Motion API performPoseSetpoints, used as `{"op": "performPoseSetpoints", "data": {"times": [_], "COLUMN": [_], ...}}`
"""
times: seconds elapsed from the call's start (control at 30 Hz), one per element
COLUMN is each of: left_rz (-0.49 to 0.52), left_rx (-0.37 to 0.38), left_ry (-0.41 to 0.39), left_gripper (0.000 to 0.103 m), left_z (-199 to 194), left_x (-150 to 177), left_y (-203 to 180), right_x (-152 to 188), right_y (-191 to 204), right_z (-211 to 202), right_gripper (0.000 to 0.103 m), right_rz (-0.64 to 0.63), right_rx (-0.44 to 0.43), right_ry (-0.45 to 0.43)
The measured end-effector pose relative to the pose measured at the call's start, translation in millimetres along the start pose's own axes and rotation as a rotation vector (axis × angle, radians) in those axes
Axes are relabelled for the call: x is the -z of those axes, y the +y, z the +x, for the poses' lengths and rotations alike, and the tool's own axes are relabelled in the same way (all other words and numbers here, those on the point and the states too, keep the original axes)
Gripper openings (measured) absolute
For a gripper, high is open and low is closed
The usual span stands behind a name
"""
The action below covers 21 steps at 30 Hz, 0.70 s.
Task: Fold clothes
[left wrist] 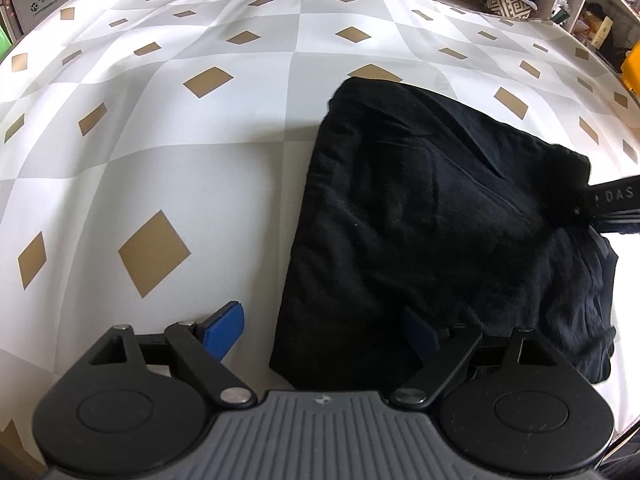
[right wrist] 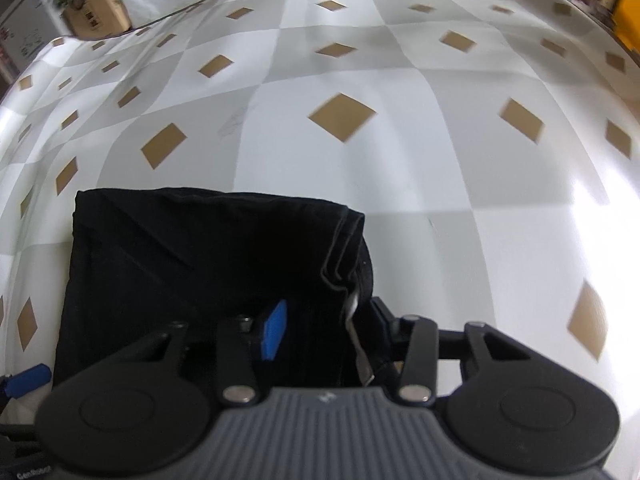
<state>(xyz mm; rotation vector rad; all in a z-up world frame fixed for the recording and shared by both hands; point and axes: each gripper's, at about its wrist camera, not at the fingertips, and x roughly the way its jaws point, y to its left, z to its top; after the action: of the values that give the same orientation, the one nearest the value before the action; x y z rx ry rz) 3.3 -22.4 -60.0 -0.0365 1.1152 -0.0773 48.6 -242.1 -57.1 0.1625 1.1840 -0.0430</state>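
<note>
A black garment (left wrist: 420, 208) lies folded into a rectangle on the checked tablecloth (left wrist: 160, 140). My left gripper (left wrist: 322, 332) stands open wide astride the garment's left near edge, one blue pad on the cloth and the other over the fabric. In the right wrist view the garment (right wrist: 180, 264) fills the lower left. My right gripper (right wrist: 326, 326) is half closed around its layered right edge. A strip of flat fabric still shows between the blue pad (right wrist: 274, 336) and the raised hem. That gripper's finger (left wrist: 608, 198) reaches into the bunched right edge.
The cloth (right wrist: 400, 180) has white and grey squares with tan diamonds. A woven basket (left wrist: 506, 0) and a yellow bin (left wrist: 632, 68) stand beyond the far right edge. A cardboard box with a plant (right wrist: 96, 16) sits past the far left corner.
</note>
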Motion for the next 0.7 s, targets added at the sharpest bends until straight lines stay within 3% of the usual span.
{"op": "performPoseSetpoints", "data": {"times": [0.5, 0.7], "left_rz": [0.018, -0.075], "left_rx": [0.023, 0.14], "left_ry": [0.03, 0.05], "left_gripper": [0.086, 0.086], "left_z": [-11, -20], "left_x": [15, 18], "left_y": [9, 26], "right_x": [63, 82], "right_y": [1, -1], "right_z": [-26, -35], "right_gripper": [0.044, 0.052], "right_rz": [0.118, 0.15], "right_rx": [0.048, 0.06], "right_ry": [0.004, -0.023]}}
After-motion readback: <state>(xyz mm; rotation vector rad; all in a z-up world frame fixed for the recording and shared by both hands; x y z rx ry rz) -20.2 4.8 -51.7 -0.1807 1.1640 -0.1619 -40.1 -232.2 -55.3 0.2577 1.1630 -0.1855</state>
